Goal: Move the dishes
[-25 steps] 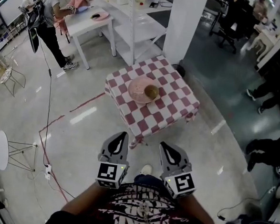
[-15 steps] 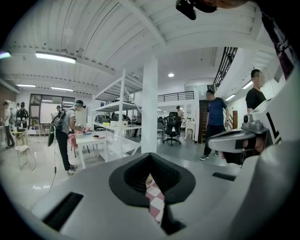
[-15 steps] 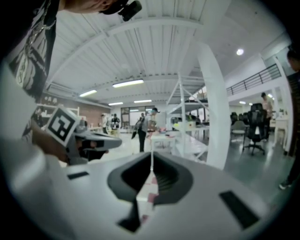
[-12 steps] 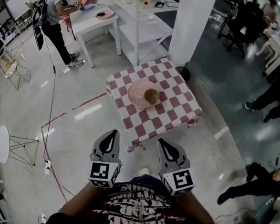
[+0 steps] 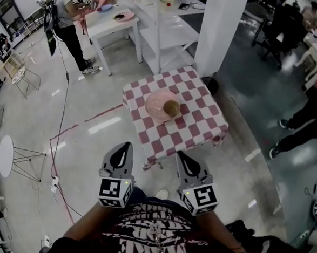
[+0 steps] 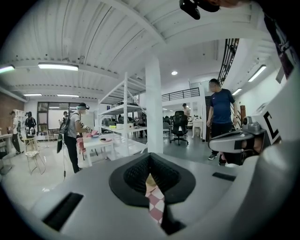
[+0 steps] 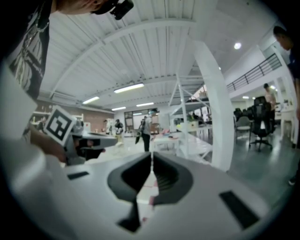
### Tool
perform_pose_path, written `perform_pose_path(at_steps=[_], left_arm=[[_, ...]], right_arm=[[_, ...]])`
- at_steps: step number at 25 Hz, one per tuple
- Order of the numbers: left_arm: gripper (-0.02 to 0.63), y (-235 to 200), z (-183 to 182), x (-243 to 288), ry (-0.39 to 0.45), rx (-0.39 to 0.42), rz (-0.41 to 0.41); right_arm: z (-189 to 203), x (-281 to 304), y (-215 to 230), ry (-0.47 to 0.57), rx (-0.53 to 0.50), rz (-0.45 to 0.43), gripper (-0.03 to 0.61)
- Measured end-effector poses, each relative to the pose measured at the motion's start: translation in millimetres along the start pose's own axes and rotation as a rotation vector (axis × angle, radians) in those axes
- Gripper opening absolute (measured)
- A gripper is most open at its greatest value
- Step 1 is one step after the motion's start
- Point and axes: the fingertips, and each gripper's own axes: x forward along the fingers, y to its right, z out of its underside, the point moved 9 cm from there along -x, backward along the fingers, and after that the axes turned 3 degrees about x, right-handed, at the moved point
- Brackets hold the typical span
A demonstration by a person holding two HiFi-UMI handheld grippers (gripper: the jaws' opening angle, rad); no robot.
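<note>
A pink plate (image 5: 159,105) with a brown bowl (image 5: 171,108) on it sits on a low table under a red-and-white checked cloth (image 5: 194,123), ahead of me in the head view. My left gripper (image 5: 125,146) and right gripper (image 5: 182,154) are held side by side near my chest, short of the table's near edge, both shut with nothing in them. In the left gripper view the closed jaws (image 6: 150,157) leave a narrow slit showing the checked cloth (image 6: 156,206). In the right gripper view the jaws (image 7: 151,155) are closed too.
A white pillar (image 5: 222,25) stands just behind the table. White shelving and a white table (image 5: 114,23) with a pink plate lie at the back left, where a person (image 5: 71,22) stands. A cable (image 5: 57,138) runs along the floor at left. Another person's legs (image 5: 305,120) are at right.
The view has shifted, and both grippers sit slightly lower and further left in the picture. The person at right has walked upward along the right edge. Both grippers stay shut.
</note>
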Motion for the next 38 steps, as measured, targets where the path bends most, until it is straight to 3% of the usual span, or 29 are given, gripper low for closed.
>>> perform_pose_path(at_steps=[6, 17, 27, 38], left_arm=[[0.029, 11.7, -4.1, 1.8, 0.020, 0.019, 0.036], [0.029, 10.8, 2.7, 24.4, 0.016, -0.017, 0.103], [0.029, -27.6, 5.0, 55.7, 0.006, -0.041, 0.104], [0.029, -83.4, 2.4, 128.0, -0.025, -0.040, 0.127]], right_arm=[[2.7, -11.4, 2.3, -0.002, -0.003, 0.023, 0.035], [-2.3, -9.0, 8.3, -0.002, -0.039, 0.082, 0.035], [-11.3, 38.2, 8.3, -0.014, -0.040, 0.069, 0.035], [-23.3, 118.6, 30.6, -0.036, -0.013, 0.091, 0.035]])
